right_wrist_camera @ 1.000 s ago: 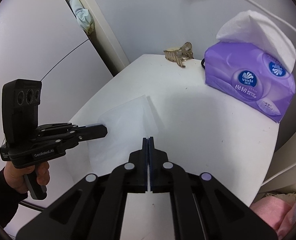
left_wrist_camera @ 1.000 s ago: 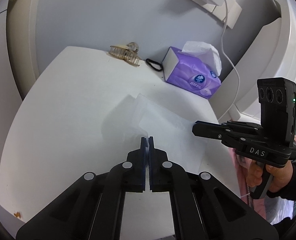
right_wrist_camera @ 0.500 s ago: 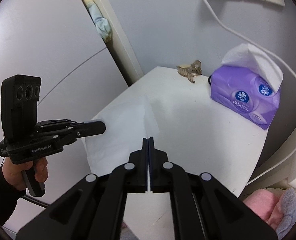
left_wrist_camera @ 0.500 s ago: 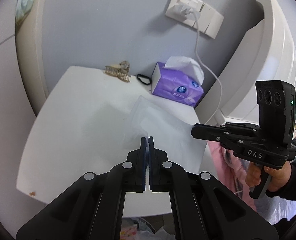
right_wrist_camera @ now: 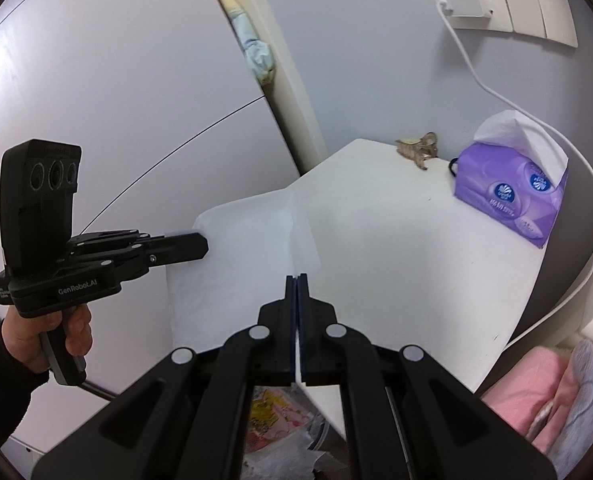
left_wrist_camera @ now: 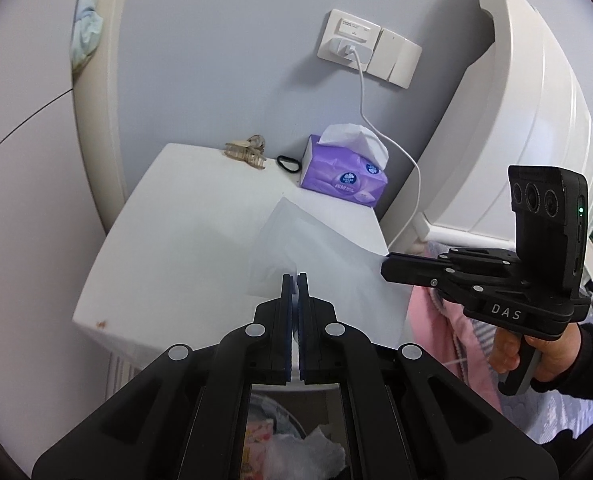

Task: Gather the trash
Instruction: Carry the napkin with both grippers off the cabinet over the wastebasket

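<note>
A thin translucent white plastic sheet (left_wrist_camera: 328,264) hangs stretched between my two grippers, above the front edge of the white bedside table (left_wrist_camera: 184,220). My left gripper (left_wrist_camera: 295,277) is shut on the sheet's near edge. In the right wrist view, that left gripper (right_wrist_camera: 202,245) pinches the sheet (right_wrist_camera: 236,272) from the left. My right gripper (right_wrist_camera: 296,278) is shut on its other edge and shows in the left wrist view (left_wrist_camera: 385,270) at the right. Below the fingers stands a trash bin (left_wrist_camera: 296,444) with crumpled wrappers inside.
At the back of the table are a purple tissue pack (left_wrist_camera: 342,178), a beige hair clip (left_wrist_camera: 244,154) and a black hair tie (left_wrist_camera: 288,164). A white charger cable (left_wrist_camera: 414,184) drops from the wall socket (left_wrist_camera: 352,44). Pink bedding (right_wrist_camera: 536,380) lies to the right.
Both grippers have risen and drawn back from the table, lifting the sheet off its top. The bin has come into view below the fingers.
</note>
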The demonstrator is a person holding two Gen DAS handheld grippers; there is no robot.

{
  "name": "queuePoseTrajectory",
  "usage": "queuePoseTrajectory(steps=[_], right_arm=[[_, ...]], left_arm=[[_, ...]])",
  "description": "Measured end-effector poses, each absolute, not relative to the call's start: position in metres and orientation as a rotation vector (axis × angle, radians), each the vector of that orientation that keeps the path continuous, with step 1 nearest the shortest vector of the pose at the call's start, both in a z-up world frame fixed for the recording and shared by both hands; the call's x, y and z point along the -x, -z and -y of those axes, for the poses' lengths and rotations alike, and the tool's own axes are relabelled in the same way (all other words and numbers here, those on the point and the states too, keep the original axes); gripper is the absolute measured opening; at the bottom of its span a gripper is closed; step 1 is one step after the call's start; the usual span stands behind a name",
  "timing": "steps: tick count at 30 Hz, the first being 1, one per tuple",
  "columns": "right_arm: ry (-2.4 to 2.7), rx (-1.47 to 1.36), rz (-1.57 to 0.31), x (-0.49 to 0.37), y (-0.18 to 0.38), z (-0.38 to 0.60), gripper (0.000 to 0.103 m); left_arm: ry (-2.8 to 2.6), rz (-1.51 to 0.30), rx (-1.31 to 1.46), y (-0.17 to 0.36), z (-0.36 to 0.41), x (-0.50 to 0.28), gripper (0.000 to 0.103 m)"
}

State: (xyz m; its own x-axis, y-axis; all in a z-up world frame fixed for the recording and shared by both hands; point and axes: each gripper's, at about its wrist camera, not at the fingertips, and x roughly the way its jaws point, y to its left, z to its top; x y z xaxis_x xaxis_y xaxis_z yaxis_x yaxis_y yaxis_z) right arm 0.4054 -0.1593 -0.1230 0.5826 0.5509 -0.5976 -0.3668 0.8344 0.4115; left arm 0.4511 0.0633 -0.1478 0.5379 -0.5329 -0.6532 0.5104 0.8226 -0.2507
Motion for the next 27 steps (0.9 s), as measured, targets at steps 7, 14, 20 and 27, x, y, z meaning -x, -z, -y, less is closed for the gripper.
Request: queuePoseTrajectory(steps=[7, 14, 20, 27], right_arm=[[-0.603, -0.228, -0.777, -0.383, 0.122, 0.149, 0.003], [-0.682, -0.214, -0.815, -0.367, 0.109, 0.145, 0.004], [-0.718, -0.182, -0.832, -0.352, 0.108, 0.136, 0.003], [-0.763, -0.141, -0.865, -0.332, 0.121, 0.116, 0.003]], left_arm=[[0.588, -0.783, 0.041, 0.143, -0.077, -0.415, 0.001], [0.55, -0.781, 0.063, 0.143, -0.093, -0.383, 0.001], [0.515, -0.786, 0.088, 0.151, -0.105, -0.356, 0.001], [0.466, -0.797, 0.127, 0.165, -0.122, -0.323, 0.001]])
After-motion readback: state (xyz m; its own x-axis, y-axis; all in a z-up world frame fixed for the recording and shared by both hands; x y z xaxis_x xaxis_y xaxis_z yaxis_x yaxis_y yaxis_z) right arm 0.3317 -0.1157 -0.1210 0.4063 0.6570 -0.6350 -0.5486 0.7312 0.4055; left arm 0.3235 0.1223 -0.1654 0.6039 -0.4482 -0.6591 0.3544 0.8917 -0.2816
